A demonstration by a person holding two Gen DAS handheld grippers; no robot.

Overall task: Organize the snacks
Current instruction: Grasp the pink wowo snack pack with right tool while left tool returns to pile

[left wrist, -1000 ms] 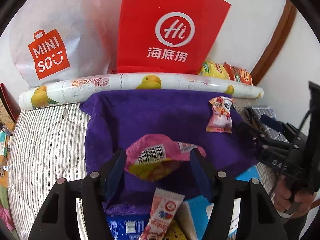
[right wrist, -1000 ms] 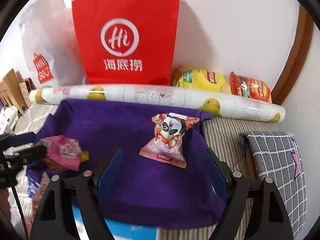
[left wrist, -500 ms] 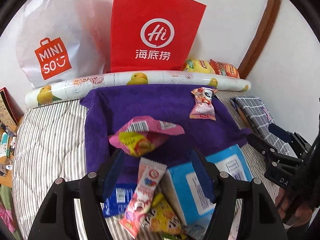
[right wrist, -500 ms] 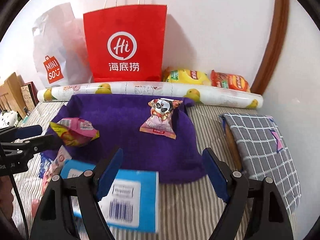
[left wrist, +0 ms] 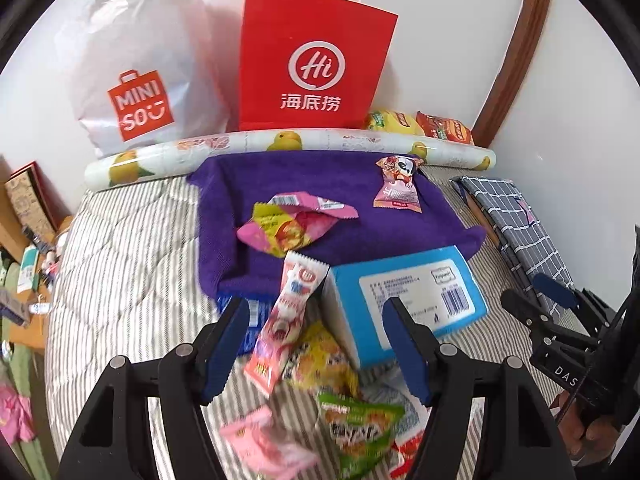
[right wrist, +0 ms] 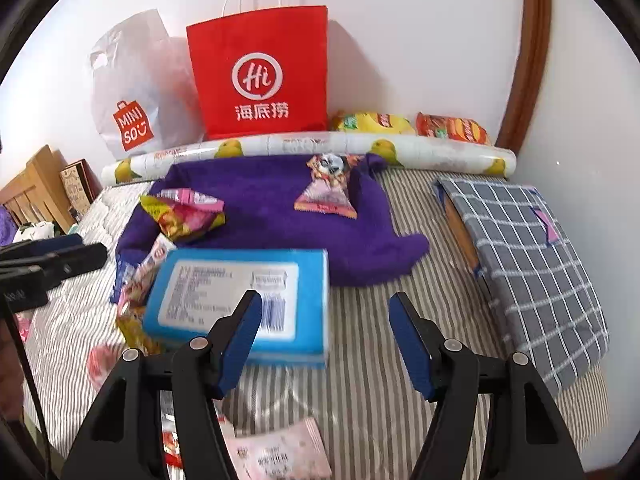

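Observation:
A purple towel (left wrist: 320, 184) (right wrist: 264, 196) lies on the striped bed. On it rest a pink and yellow snack bag (left wrist: 292, 224) (right wrist: 182, 212) and a pink panda packet (left wrist: 398, 186) (right wrist: 328, 188). My left gripper (left wrist: 316, 320) hangs open and empty above a pile of loose packets: a long pink stick packet (left wrist: 286, 320), a yellow one (left wrist: 320, 360) and a green one (left wrist: 360, 424). A blue box (left wrist: 412, 300) (right wrist: 244, 296) lies beside them. My right gripper (right wrist: 326, 320) is empty and its jaws are closing, over the box's right end and bare bedding.
A red paper bag (left wrist: 316, 60) (right wrist: 260, 72) and a white plastic bag (left wrist: 140, 80) stand against the wall behind a printed roll (left wrist: 280, 144). Chip bags (right wrist: 412, 126) lie at the back right. A grey checked pouch (right wrist: 524, 256) is at the right, shelves at the left.
Both grippers have drawn back and risen from the towel. The left one let go of the pink and yellow bag, which now lies on the towel. The right jaws have narrowed.

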